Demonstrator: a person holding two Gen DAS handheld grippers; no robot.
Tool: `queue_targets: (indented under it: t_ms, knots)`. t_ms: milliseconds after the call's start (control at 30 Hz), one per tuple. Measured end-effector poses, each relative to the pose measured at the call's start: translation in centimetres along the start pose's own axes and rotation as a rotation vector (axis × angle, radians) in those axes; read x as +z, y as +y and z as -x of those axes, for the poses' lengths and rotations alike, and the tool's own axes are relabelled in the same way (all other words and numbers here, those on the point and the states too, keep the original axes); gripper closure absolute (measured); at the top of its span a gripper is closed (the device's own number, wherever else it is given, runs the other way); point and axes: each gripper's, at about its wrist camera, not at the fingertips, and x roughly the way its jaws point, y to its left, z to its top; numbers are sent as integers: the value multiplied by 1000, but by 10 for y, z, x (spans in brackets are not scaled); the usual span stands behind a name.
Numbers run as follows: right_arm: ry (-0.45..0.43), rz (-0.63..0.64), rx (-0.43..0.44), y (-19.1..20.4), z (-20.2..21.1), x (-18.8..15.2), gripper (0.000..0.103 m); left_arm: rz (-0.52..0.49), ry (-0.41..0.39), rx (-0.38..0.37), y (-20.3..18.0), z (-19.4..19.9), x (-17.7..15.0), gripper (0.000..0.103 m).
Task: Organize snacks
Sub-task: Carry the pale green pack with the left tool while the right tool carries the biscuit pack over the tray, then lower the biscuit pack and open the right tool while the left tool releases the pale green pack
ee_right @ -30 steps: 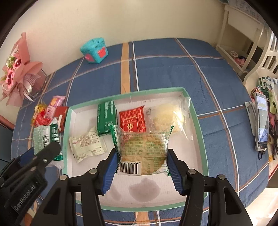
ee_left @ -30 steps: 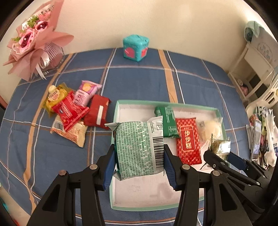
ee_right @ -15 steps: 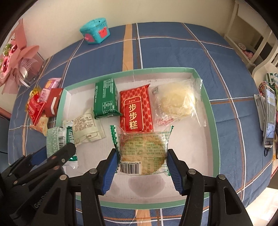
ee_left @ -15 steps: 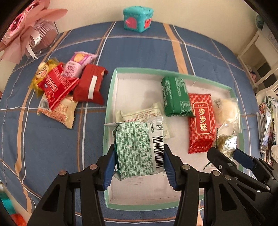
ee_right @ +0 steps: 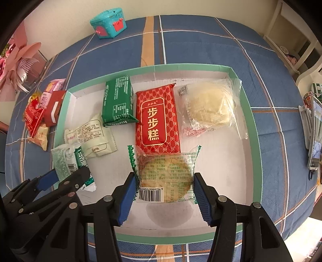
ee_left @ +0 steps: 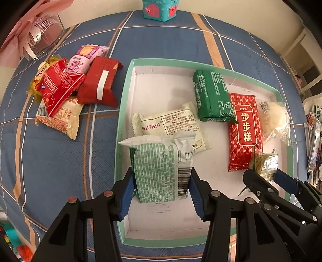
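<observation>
My left gripper [ee_left: 161,189] is shut on a pale green patterned snack pack [ee_left: 157,171], held low over the near left part of the green-rimmed white tray [ee_left: 122,112]. My right gripper [ee_right: 164,193] is shut on a clear pack with a round cracker [ee_right: 165,173], over the tray's near middle [ee_right: 249,112]. Inside the tray lie a dark green pack [ee_right: 117,100], a red pack with gold characters [ee_right: 157,116], a clear pack with a pale pastry [ee_right: 209,104] and a cream pack [ee_right: 90,137]. Both grippers point steeply down.
A heap of several loose snacks [ee_left: 66,90] lies on the blue checked cloth left of the tray. A teal box [ee_left: 159,9] stands at the far edge, a pink bouquet [ee_left: 30,34] at the far left. White shelving and clutter [ee_right: 314,125] stand on the right.
Both grippers have sunk toward the tray with their packs and tipped further down, so the tray and its contents look larger. The grips have not changed.
</observation>
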Motion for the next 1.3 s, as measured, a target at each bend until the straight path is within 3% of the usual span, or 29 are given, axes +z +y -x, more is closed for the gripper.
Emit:
queue_targets:
  t_ms: [667,933,1067,1300]
  knots:
    - [33,18,-32,4,-25,3,39,20,43,-4,2,-16,-3,49]
    - [32,2,-54,-5,-36,4,27,19,53,-5,1,-21,0,48]
    - [19,4,-61,-5,-35,6,26,29,55,-17,0,-18,2,47]
    - [-34,-25,-57,-11,-14,12,26,49,7,-43,5,3,7,35]
